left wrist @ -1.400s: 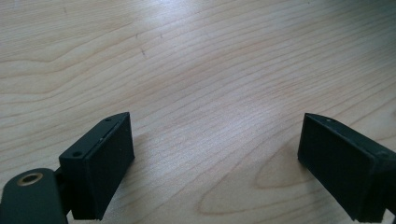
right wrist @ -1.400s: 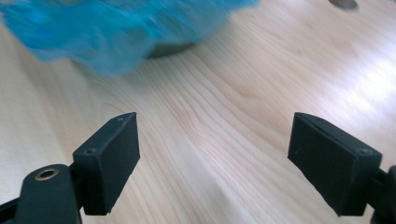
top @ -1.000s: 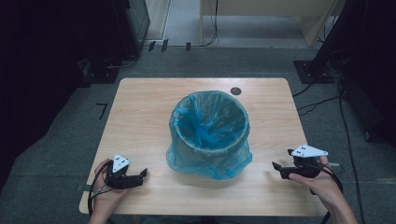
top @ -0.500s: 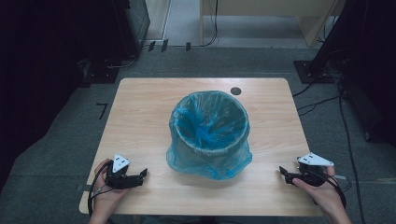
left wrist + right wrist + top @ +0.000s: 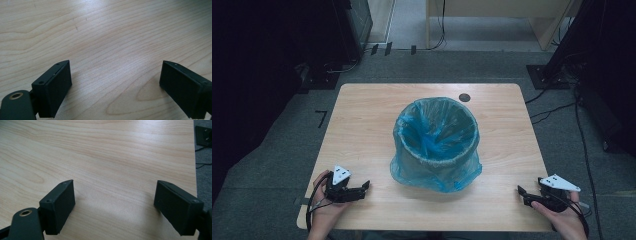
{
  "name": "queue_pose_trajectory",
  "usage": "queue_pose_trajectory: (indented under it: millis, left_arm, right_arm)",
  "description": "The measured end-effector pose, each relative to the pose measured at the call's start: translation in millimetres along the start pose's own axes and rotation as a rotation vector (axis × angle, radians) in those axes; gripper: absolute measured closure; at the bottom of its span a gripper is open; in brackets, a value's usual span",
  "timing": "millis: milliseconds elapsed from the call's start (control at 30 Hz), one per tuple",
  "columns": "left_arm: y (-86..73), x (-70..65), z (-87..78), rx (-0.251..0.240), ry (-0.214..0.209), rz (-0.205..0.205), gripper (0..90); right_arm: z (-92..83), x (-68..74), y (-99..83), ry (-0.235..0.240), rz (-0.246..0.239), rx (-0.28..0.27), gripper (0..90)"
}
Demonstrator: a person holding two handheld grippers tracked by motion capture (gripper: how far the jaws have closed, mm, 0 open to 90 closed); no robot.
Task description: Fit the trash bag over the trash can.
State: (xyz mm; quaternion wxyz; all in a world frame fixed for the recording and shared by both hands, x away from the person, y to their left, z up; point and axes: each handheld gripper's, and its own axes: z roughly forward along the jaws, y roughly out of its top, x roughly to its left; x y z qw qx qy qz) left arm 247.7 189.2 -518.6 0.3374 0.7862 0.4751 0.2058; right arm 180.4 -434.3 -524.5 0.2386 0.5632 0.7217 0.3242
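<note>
The blue-lined bin (image 5: 435,145) stands mid-desk (image 5: 362,125), at two o'clock from the left gripper (image 5: 362,189) (marginally nearer) and ten o'clock from the right gripper (image 5: 523,194), both with fingers spread wide, empty.

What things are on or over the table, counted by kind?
Bin with blue bag: 1
Grippers, left and right, both open: 2
Total: 3

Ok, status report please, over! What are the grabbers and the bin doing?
Left gripper and right gripper open, empty, low at the table's near edge. Bin with blue bag upright mid-table, untouched. Nothing in the way.
</note>
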Motion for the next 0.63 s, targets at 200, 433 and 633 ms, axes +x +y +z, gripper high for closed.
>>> queue_pose_trajectory:
  millis: [200, 433, 633]
  left_arm:
    - [0.0, 0.1, 0.0, 0.0, 0.001, -0.001, 9.7]
    - [0.0, 0.3, -0.1, 0.0, 0.002, 0.0, 9.7]
    - [0.2, 0.2, 0.5, -0.002, 0.003, -0.005, 9.7]
  right_arm:
    - [-3.1, 0.5, -3.3, -0.024, 0.03, 0.007, 13.9]
    - [-3.9, 0.1, -4.1, -0.039, 0.048, 0.006, 13.8]
    - [-4.2, -0.3, -4.6, -0.053, 0.059, 0.004, 13.7]
